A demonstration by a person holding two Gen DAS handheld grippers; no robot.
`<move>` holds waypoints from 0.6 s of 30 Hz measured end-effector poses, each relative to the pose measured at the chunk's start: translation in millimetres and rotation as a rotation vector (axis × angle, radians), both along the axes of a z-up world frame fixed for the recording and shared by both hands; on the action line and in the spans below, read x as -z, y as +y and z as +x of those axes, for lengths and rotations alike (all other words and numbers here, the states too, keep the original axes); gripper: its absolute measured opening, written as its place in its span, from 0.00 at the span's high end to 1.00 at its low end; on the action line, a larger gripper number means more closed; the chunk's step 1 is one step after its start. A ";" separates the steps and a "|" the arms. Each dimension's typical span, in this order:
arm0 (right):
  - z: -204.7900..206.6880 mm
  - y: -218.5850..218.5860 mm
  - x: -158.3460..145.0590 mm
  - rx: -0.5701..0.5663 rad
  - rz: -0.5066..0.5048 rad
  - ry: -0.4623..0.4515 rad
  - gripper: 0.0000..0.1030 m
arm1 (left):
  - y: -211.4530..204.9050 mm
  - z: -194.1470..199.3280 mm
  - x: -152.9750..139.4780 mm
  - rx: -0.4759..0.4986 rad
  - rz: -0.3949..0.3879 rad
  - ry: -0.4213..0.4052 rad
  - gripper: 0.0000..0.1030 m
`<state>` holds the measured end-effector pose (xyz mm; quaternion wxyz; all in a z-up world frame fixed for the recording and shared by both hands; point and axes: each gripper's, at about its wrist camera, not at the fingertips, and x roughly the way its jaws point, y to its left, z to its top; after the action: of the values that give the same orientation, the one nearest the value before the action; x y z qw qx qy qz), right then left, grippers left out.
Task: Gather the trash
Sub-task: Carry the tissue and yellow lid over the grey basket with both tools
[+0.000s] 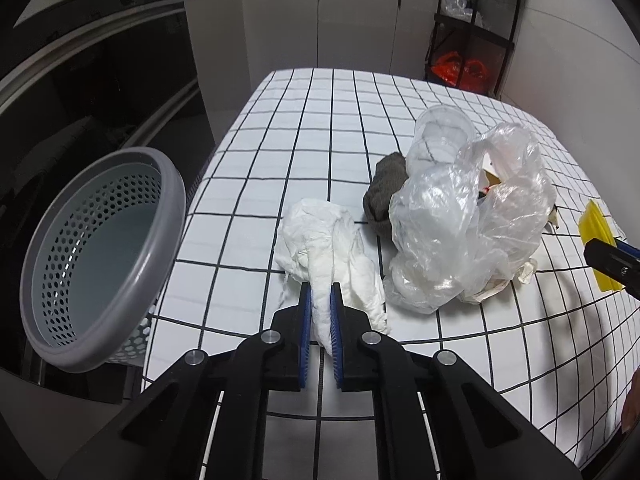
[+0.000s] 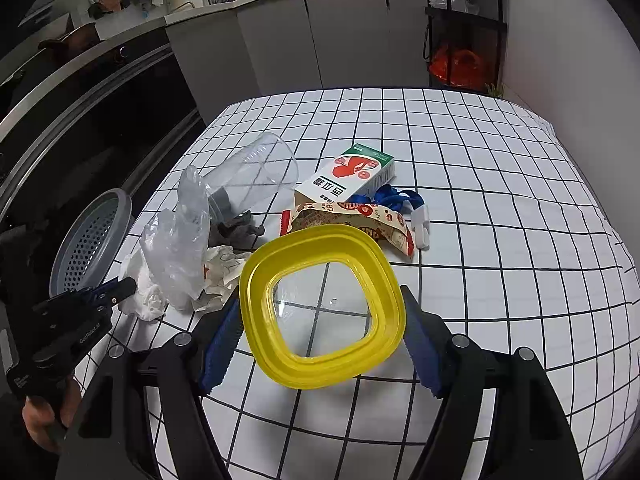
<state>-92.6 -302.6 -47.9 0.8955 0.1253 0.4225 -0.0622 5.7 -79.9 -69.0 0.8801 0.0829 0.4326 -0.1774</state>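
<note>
Here, going left to right, a grey perforated basket sits at the left edge of the table, which wears a white cloth with a black grid. Just right of it the left gripper is pinched tight on a tail of crumpled white tissue — both blue pads press the paper, and the rest of the wad lies on the cloth ahead of the tips. Beside the tissue is a clear plastic bag, with a dark grey cloth and a clear plastic cup lying on its side behind it.

In the right wrist view the right gripper stands wide, its two blue serrated pads against opposite sides of a yellow-rimmed lid with a clear centre, which it holds just above the table. Beyond the lid lie a printed red-and-cream snack wrapper, a white and green carton and a blue lanyard with a white clip.

The carton carries a red figure and large dark characters, seen upside down — I cannot read them surely. The wrapper's print is too crumpled to make out. On the body of the left gripper, in that same view, white lettering reads "GenRobot.AI".
</note>
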 end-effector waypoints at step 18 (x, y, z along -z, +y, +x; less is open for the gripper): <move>-2.3 61.5 -46.4 -0.107 -0.028 -0.137 0.31 | 67.8 -15.9 -84.1 -0.112 -0.020 -0.194 0.92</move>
<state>-94.9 -241.1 -1.5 0.9260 0.0940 0.3655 -0.0116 -10.2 -12.1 15.2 0.9271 0.0668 0.3476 -0.1233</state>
